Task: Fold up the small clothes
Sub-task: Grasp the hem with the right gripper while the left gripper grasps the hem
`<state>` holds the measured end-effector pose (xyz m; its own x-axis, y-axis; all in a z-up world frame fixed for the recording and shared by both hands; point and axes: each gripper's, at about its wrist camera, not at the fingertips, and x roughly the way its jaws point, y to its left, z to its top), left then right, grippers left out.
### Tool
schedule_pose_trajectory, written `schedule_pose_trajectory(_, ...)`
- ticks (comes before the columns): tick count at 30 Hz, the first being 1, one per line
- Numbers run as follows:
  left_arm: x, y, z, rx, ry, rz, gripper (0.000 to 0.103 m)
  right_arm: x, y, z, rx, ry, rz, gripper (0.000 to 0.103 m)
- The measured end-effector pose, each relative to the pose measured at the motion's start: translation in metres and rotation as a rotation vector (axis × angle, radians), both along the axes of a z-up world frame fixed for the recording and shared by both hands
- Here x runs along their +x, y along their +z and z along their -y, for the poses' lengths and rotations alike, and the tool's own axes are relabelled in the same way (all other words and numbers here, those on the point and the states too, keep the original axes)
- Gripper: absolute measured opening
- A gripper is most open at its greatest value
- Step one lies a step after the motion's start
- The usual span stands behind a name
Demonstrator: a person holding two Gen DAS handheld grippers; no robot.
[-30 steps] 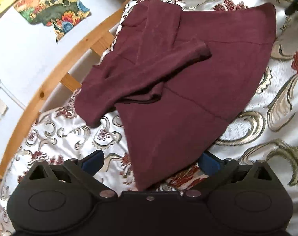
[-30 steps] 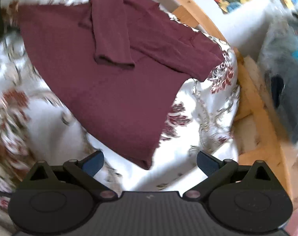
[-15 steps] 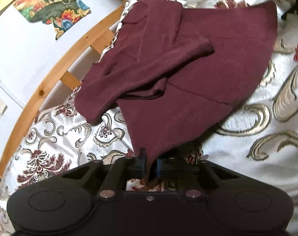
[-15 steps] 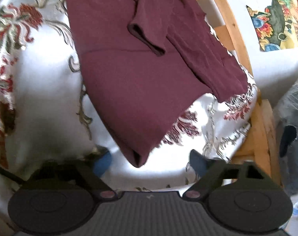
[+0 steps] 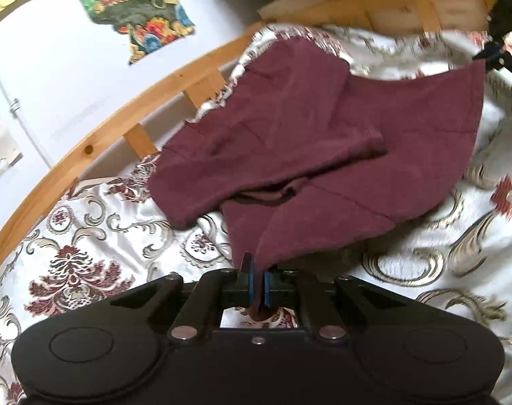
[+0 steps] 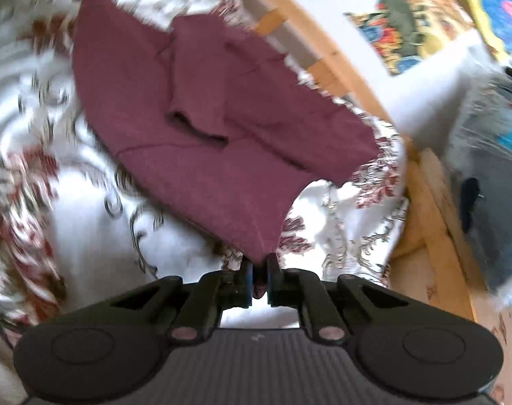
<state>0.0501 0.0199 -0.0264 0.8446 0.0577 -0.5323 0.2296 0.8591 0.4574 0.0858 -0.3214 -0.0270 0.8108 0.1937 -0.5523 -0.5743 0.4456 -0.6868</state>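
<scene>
Maroon top lies on the patterned bedspread, sleeves already crossed over the chest, collar end next to the wooden bed rail. Left gripper is pinching one hem corner, jaws pressed together on the cloth. Right gripper pinches the other hem corner; its jaws have just been closing and the fabric sits between the pads. Both corners are raised off the bedspread, hem hanging taut toward each camera.

Step in hand looks like the bottom-to-top fold. To do it well: keep both corners level and equally tensioned, carry the hem toward the rail until it meets the shoulders, avoid dragging the crossed sleeves out of place.

Both grippers angle downward at the top from the hem side. Right view is motion-blurred, so how deep its bite goes is probably shallow but hard to confirm.
</scene>
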Motion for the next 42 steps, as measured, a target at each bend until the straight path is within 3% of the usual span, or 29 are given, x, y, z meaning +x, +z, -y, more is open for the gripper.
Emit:
schedule_pose_trajectory(5,-0.027,0.033,-0.019,-0.112,0.0,-0.023,0.005,-0.037,0.033,0.007,0.071,-0.023,-0.041,0.009)
schedule_pose_trajectory(8,-0.052,0.054,-0.032,-0.167,-0.022,-0.046,0.005,-0.064,0.051,0.015,0.128,-0.042,-0.11,0.008)
schedule_pose_trajectory(12,-0.085,0.079,-0.055,-0.301,-0.093,-0.08,0.005,-0.101,0.072,0.026,0.164,-0.069,-0.233,0.008)
schedule_pose_trajectory(18,-0.105,0.096,-0.066,-0.378,-0.178,-0.145,0.005,-0.124,0.11,0.038,0.229,-0.101,-0.319,0.008)
schedule_pose_trajectory(25,-0.064,0.122,-0.072,-0.495,-0.049,-0.079,0.005,-0.075,0.136,0.037,0.358,-0.142,-0.21,0.008)
schedule_pose_trajectory(33,0.036,0.134,-0.06,-0.42,0.091,-0.093,0.006,0.036,0.125,0.017,0.343,-0.155,-0.123,0.008)
schedule_pose_trajectory(37,0.09,0.124,-0.061,-0.384,0.159,-0.109,0.006,0.095,0.114,0.004,0.367,-0.173,-0.127,0.008)
schedule_pose_trajectory(42,0.148,0.103,-0.076,-0.413,0.268,-0.181,0.006,0.15,0.095,-0.019,0.381,-0.177,-0.152,0.009)
